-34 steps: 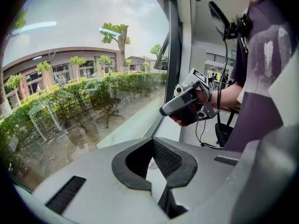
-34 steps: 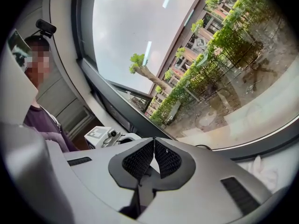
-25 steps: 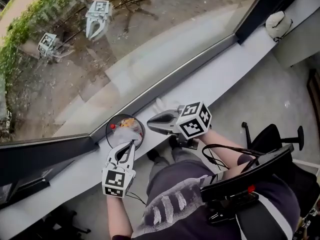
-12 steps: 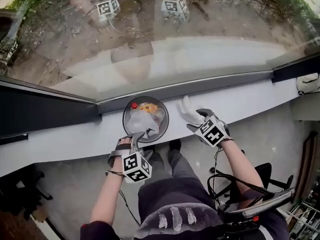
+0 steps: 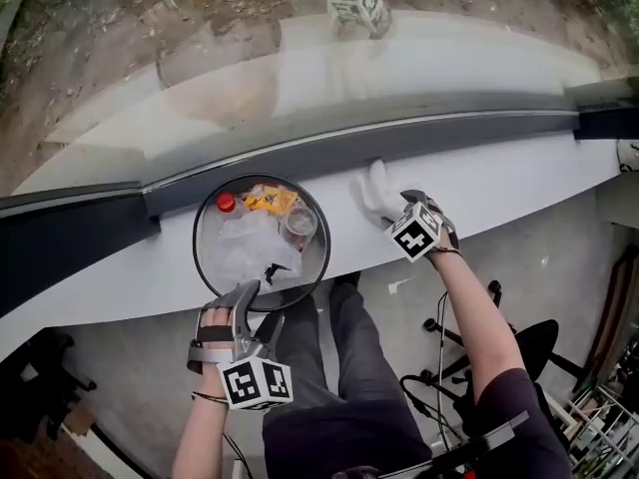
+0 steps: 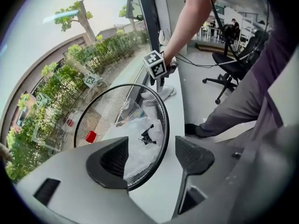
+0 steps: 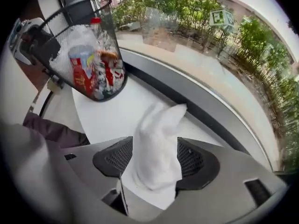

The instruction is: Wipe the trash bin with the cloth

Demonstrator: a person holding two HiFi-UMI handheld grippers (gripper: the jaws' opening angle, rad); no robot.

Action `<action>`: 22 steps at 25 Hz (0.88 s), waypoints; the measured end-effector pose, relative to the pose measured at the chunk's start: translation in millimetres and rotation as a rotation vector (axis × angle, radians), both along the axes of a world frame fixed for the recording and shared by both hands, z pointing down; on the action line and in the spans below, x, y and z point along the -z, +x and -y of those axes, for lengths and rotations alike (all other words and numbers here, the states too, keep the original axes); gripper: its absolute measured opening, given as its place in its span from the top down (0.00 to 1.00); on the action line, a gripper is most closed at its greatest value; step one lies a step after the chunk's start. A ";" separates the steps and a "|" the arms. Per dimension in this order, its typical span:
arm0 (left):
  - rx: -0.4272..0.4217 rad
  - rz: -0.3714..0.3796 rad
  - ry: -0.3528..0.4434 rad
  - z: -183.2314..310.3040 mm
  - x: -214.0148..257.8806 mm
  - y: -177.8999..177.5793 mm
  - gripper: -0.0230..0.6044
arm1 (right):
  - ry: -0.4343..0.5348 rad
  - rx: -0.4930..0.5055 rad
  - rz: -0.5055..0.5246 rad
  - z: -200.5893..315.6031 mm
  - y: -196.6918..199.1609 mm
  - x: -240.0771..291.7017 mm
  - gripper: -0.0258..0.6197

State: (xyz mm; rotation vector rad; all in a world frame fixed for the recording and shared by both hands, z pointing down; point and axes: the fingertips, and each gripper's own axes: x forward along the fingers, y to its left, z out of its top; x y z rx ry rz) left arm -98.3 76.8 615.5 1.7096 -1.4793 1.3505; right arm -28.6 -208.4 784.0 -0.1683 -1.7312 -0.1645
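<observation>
Step judged: cloth pick-up; wiping not begun. Left gripper (image 6: 150, 157) fingers, just opened, are held spread astride the near rim of the trash bin (image 5: 197, 252). Right gripper (image 7: 154, 160) fingers, just opened, are spread around the cloth (image 7: 159, 125) on the table (image 5: 499, 193); pad contact is unclear. Closure on the cloth is needed next. The bin's far side is crowded by the window frame (image 5: 399, 143).

Left gripper (image 6: 152, 147): lowered from above trash bin (image 5: 195, 242) to its near rim; jaws just been opening, rim between them. Right gripper (image 7: 154, 158): dropped from mid-air to sill (image 5: 519, 183); jaws just been opening, cloth (image 7: 158, 134) between them.
</observation>
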 end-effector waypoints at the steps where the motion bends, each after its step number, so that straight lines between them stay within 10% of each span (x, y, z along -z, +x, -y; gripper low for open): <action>1: 0.000 0.015 0.001 0.1 -1.5 -2.2 0.48 | 0.001 0.005 -0.011 3.0 3.3 -13.5 0.53; 6: 0.017 0.058 -0.017 -2.5 -1.6 -9.8 0.64 | 0.015 0.055 -0.064 -2.0 20.0 -61.6 0.54; 8: 0.016 0.068 -0.019 -0.3 0.9 -10.2 0.64 | 0.028 0.080 -0.056 -4.4 20.6 -66.0 0.82; 11: 0.031 0.058 -0.064 0.0 -0.8 -7.2 0.68 | 0.008 0.070 -0.028 -13.2 21.8 -61.6 0.88; 22: 0.139 -0.143 -0.029 35.4 5.1 33.5 0.86 | -0.663 -0.417 0.623 -65.9 -76.0 144.1 0.89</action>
